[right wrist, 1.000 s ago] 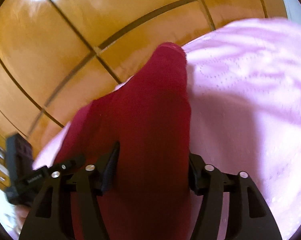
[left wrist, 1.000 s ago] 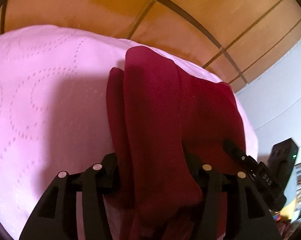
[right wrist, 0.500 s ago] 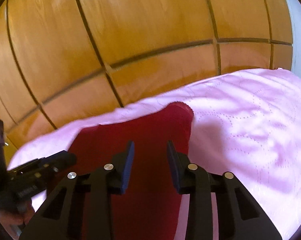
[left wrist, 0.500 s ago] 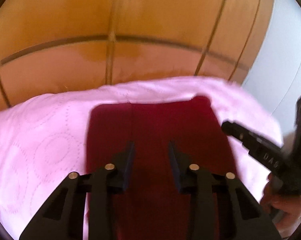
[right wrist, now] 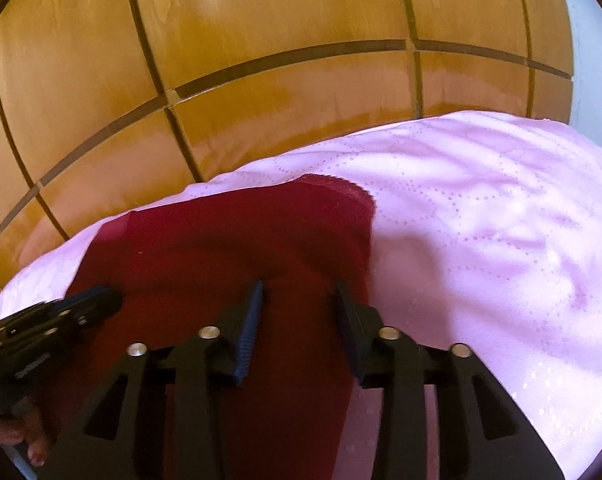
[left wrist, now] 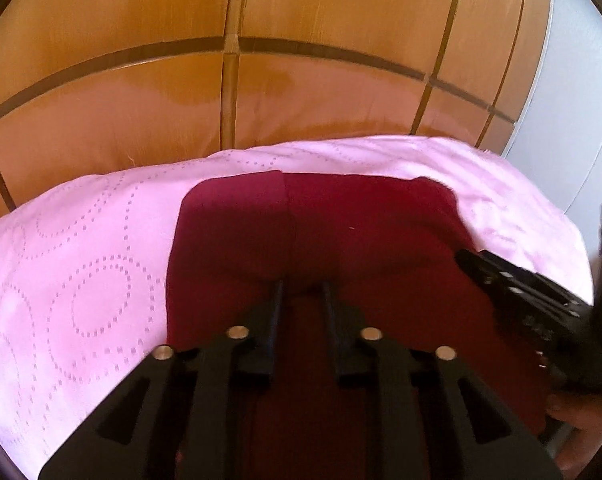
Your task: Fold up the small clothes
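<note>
A dark red garment (left wrist: 361,232) lies spread flat on a pink quilted cover (left wrist: 81,260). My left gripper (left wrist: 302,294) sits at its near middle. The jaws stand narrow and are opening, with a small raised fold of the cloth pinched between the tips. In the right wrist view the same garment (right wrist: 221,240) lies under my right gripper (right wrist: 299,292). Those jaws are wider and opening, the cloth below and between them, pads not pressing it. Each gripper shows in the other's view: the right one (left wrist: 521,296), the left one (right wrist: 57,320).
A wooden panelled board (left wrist: 301,100) rises right behind the cover's far edge. A white wall (left wrist: 573,100) stands at the right. The pink cover (right wrist: 481,240) stretches bare to the right of the garment. A person's hand (right wrist: 25,436) holds the left gripper.
A second ago the garment hung bunched through both wide jaws. It now lies flat on the cover, both jaws are narrower, and both views have rolled level toward the wooden board.
</note>
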`<state>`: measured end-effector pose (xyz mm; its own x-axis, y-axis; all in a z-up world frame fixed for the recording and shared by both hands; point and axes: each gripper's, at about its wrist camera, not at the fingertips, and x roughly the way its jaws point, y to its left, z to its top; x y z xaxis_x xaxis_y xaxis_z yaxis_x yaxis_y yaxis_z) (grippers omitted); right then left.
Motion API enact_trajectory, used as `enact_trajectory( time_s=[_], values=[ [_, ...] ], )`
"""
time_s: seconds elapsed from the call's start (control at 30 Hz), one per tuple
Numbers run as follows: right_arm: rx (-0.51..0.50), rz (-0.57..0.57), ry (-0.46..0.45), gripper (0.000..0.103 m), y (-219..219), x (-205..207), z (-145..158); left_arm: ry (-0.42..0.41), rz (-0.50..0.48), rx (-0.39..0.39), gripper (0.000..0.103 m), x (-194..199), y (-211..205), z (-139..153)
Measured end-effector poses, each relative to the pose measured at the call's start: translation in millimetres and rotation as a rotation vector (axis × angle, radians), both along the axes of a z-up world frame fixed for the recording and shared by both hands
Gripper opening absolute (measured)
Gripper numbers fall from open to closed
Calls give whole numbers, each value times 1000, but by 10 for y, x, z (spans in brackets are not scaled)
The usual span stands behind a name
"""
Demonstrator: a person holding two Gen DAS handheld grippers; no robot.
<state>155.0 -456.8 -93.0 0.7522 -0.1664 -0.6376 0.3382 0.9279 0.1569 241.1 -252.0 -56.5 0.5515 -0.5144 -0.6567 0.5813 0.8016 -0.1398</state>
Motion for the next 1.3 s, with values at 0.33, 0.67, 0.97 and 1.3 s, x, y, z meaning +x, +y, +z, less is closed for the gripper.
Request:
enact_trajectory(
  time_s=[0.33,0.67,0.97,1.3],
  values=[
    [-63,-31,-81,75,285,-575,414,-75,44,-49,82,-833,366,172],
    [-62,-44,55,84,544,-546,172,79,143,-27,93,-1014,824,-149],
    [-39,-35,-75,90,853,-1076,449,-8,340,55,101,-1496,1362,-52],
    [-39,13,-53,100,1299,-1433,442,-41,439,111,101,-1828,1547,77]
  ],
)
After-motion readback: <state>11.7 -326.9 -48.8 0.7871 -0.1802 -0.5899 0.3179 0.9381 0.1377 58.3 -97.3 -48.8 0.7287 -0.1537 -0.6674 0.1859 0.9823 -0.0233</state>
